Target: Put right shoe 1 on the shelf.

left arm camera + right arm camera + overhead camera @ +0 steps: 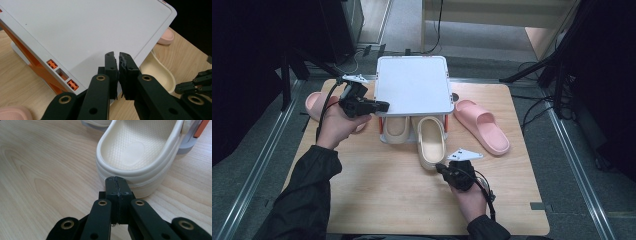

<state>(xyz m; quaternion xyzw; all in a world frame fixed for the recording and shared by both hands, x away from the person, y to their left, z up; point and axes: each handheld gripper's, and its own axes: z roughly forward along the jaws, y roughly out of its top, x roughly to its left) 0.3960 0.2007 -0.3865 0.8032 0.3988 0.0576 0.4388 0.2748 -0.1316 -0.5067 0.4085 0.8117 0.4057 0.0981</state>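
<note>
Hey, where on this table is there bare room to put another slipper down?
The near left of the table, between the sleeve and the right gripper, is bare wood. The rack top is bare too. It is crowded at the rack's front, with cream slippers, and a pink slipper at its right.

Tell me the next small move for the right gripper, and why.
Probably a short push forward. The right gripper, jaws shut, has its tips at the heel of the cream slipper, whose toe is under the white rack while its heel sticks out onto the table. The other cream slipper sits farther in. The left gripper, jaws shut, rests at the rack's edge and seems to steady it.
</note>
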